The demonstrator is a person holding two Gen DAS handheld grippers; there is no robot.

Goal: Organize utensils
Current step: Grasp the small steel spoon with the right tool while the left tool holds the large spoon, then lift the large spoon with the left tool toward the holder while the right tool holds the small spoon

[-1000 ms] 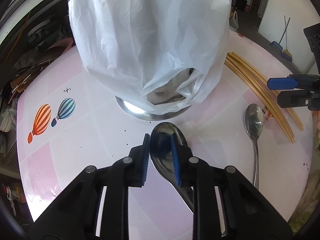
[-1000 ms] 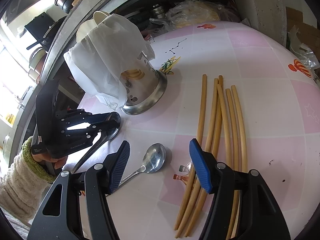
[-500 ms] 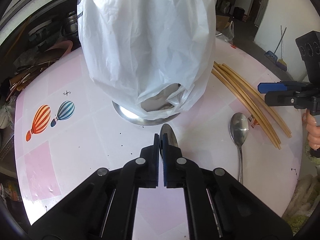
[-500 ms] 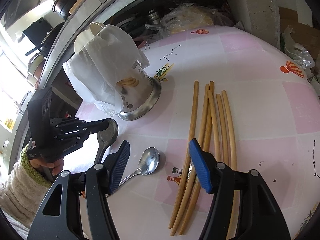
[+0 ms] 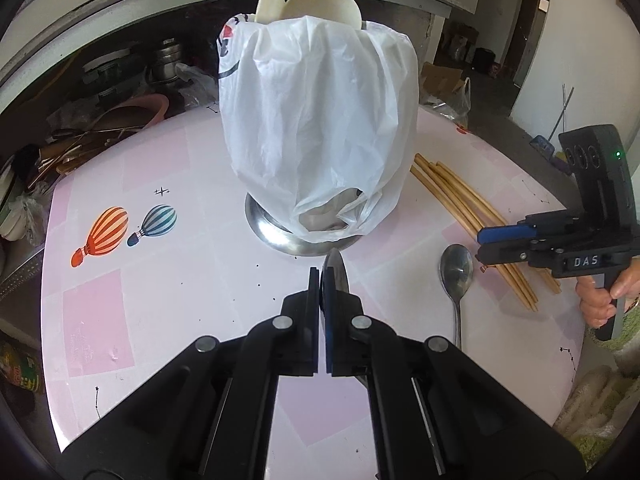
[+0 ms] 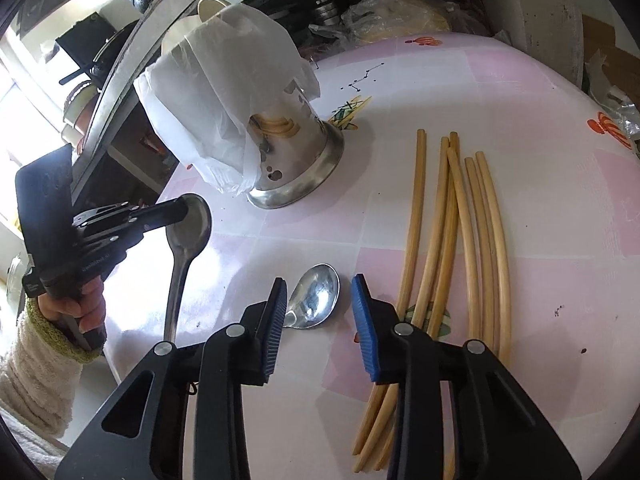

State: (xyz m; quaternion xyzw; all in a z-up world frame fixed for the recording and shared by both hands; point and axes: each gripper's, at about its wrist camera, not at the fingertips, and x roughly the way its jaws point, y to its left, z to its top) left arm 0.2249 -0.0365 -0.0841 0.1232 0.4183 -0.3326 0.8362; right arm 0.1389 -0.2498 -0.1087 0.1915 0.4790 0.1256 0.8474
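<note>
Left wrist view: the left gripper (image 5: 320, 280) clamps a spoon's bowl (image 5: 338, 274) edge-on, near the bag-covered metal utensil holder (image 5: 316, 160). The right gripper (image 6: 320, 300) is closing, its blue pads straddling a second spoon (image 6: 314, 298) without touching it, chopsticks (image 6: 472, 240) to its right.

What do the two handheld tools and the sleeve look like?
Both tools are black plastic with silver pivot pins and ribbed blue pads. The right tool has a boxy black housing, a green LED and white "DAS" lettering. The left tool is matching black; its hand wears a fuzzy cream sleeve with green cuff.
</note>
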